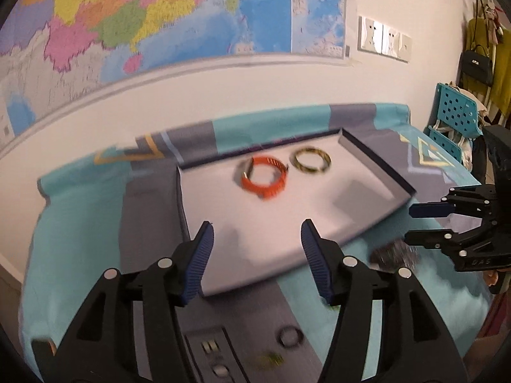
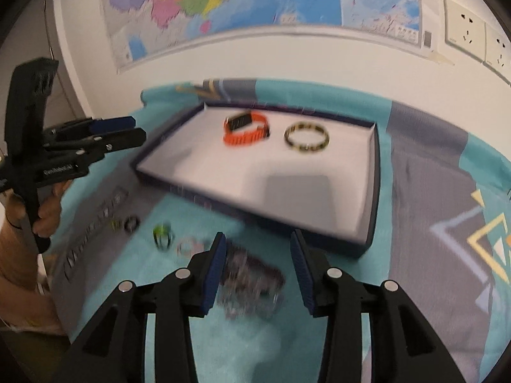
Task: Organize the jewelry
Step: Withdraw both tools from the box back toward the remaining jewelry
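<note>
1. Nearest the left wrist camera, the left tongs [image 1: 257, 257] stand open with nothing between the blue pads; the pads hang above the near edge of the tray [image 1: 377, 220].
2. Nearest the right wrist camera, the right tongs [image 2: 257, 271] are also open and empty; a blurred dark bracelet [image 2: 252, 282] lies on the cloth [image 2: 415, 191] just below and between the pads, not touched by them as far as the blur lets one tell.
3. The tray, dark-walled with a pale floor, holds two pieces well beyond both tongs: an orange watch [image 2: 245, 131] and, just to its right and apart from it, a black-and-yellow bangle [image 2: 306, 138].
4. Loose on the cloth in front of the tray lie a green-and-black ring [image 2: 163, 235], a pale ring [image 2: 189, 246] beside it, and a dark ring [image 2: 131, 223] farther left.
5. Only the right view shows a hand [image 2: 48, 210] gripping the left tongs' handle, and the dark bracelet whole.
6. Only the left view shows a teal chair [image 1: 453, 121] and a black bag [image 1: 476, 65] at the right; a map [image 1: 159, 16] covers the wall in both.
</note>
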### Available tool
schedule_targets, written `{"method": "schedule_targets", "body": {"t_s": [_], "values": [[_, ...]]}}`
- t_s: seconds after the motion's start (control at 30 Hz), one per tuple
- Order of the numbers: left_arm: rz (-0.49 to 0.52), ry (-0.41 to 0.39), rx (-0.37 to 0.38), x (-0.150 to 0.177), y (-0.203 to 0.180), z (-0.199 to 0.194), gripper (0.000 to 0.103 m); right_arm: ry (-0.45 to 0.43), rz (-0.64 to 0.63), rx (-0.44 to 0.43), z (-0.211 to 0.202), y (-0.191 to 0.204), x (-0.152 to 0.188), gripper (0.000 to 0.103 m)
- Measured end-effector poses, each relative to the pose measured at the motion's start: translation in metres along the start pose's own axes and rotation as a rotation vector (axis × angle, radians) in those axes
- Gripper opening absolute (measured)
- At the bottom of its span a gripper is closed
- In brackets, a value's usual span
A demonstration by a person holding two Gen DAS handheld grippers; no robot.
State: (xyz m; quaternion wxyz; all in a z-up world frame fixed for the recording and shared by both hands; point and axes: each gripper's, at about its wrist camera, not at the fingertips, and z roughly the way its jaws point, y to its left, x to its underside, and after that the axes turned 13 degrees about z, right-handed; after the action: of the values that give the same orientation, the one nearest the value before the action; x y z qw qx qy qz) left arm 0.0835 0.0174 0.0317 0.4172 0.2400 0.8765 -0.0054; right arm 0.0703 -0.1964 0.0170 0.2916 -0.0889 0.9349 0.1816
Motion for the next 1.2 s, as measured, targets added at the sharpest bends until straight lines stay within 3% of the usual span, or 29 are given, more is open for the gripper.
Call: {"method": "schedule_targets", "body": {"t_s": [0.2,0.4,0.97,1.2], "values": [[-0.010,0.018,0.025,0.020,-0.016,-0.008,0.056,0.026,-0.048,0.041,0.011,0.010,0.018,0.028],[-0.028,0.030,0.041,0.032,-0.022,-0.013,0.059,0.012,-0.075,0.050,0.010,0.015,0.024,0.008],[-0.034,0.044,0.063,0.056,-0.021,-0.028,0.059,-0.107,0.081,-0.125,-0.060,-0.002,0.015,0.008],[-0.009,0.042,0.089,0.068,-0.027,-0.035,0.059,-0.080,0.085,-0.166,-0.063,0.000,0.023,0.008]]}}
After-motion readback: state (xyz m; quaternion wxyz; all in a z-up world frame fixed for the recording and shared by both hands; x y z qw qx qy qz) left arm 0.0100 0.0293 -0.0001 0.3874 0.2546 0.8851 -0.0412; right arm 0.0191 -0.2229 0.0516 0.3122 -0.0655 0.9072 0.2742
